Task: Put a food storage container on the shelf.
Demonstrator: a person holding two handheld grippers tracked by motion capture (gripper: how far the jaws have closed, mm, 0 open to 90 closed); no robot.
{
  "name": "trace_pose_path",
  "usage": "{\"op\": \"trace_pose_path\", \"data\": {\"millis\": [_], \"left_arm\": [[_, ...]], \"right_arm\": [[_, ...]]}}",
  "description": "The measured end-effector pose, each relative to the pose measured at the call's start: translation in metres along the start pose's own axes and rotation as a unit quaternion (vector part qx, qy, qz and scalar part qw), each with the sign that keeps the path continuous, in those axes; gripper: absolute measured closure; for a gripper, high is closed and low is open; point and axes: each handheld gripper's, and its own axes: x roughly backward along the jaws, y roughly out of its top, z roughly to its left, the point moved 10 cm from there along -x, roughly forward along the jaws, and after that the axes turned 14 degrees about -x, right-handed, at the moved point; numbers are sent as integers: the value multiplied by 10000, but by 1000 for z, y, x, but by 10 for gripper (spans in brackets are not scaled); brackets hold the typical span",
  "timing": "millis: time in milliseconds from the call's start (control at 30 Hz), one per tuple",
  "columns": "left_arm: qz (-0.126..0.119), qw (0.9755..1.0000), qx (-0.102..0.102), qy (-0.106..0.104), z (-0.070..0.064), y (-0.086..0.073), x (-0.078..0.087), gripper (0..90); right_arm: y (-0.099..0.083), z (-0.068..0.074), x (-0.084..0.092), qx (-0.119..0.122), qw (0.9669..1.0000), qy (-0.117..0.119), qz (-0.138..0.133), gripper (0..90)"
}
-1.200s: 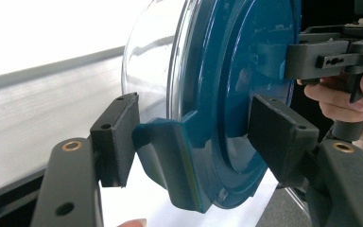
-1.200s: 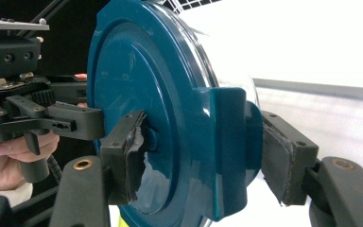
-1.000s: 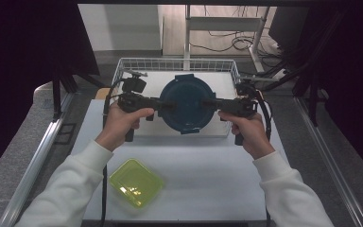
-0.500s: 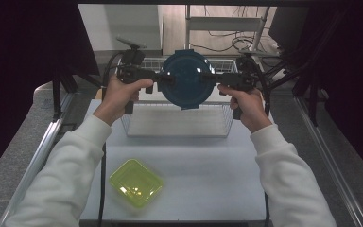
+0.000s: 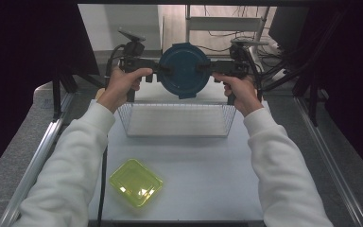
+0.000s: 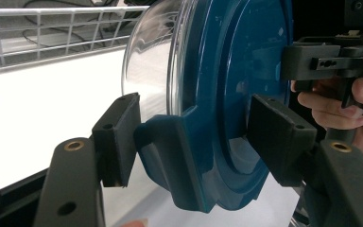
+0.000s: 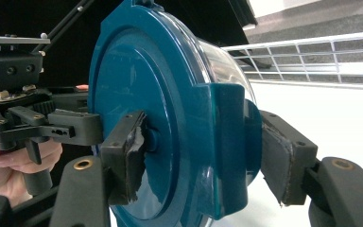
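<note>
A: Container [image 5: 183, 70], round, with a dark teal lid and a clear bowl body; the lid has latch tabs at its rim. In the high view the lid faces the camera. Location?

B: Held in the air above the far edge of the wire basket [image 5: 177, 120], between the two grippers. Left gripper [image 5: 161, 69] clamps the left rim, right gripper [image 5: 204, 68] the right rim.

A: Grip detail?

B: Left gripper view: one pad [image 6: 118, 137] sits beside a latch tab on the clear-body side, and the other presses on the lid face. Right gripper view: one pad [image 7: 125, 153] presses on the lid face, and the other is on the body side behind a latch tab. Both are closed on the container, with the jaws set fairly wide around its rim.

A: Change against the earlier frames?

B: A second ago the container sat low, over the basket interior. Now it is higher and farther from the person, level with the far rim. Both hands have travelled with it, and the grip looks unchanged. The yellow-green lidded box [image 5: 136, 182] on the white table [image 5: 208, 179] has not moved.
</note>
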Motion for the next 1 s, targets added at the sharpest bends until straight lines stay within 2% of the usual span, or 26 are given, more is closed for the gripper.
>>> {"op": "trace_pose_path", "data": {"millis": [100, 233, 400, 500, 533, 600, 700, 900, 1000], "left_arm": [[67, 9998, 129, -95, 12, -4, -8, 364], [125, 9995, 270, -82, 20, -6, -16, 355], [105, 9991, 386, -151, 24, -8, -21, 353], [111, 9988, 457, -154, 27, -7, -23, 353], [111, 9988, 457, -154, 27, -7, -23, 353], [85, 9984, 521, -202, 29, -6, -24, 354], [19, 9976, 635, -286, 33, -5, -26, 353], [6, 9961, 827, -312, 39, -5, -31, 346], [6, 9959, 847, -310, 40, -5, -32, 343]], "right_arm": [[2, -8, -10, -98, 9999, -97, 96, 377], [3, -17, -18, -258, 9994, -164, 178, 377], [4, -23, -22, -326, 9989, -223, 237, 376], [6, -26, -25, -523, 9981, -221, 227, 374], [6, -26, -25, -523, 9981, -221, 227, 374], [8, -29, -26, -753, 9966, -237, 223, 373], [8, -31, -28, -956, 9948, -291, 194, 373], [12, -38, -33, -1231, 9918, -312, 163, 369], [14, -41, -35, -1310, 9908, -295, 155, 368]]}}
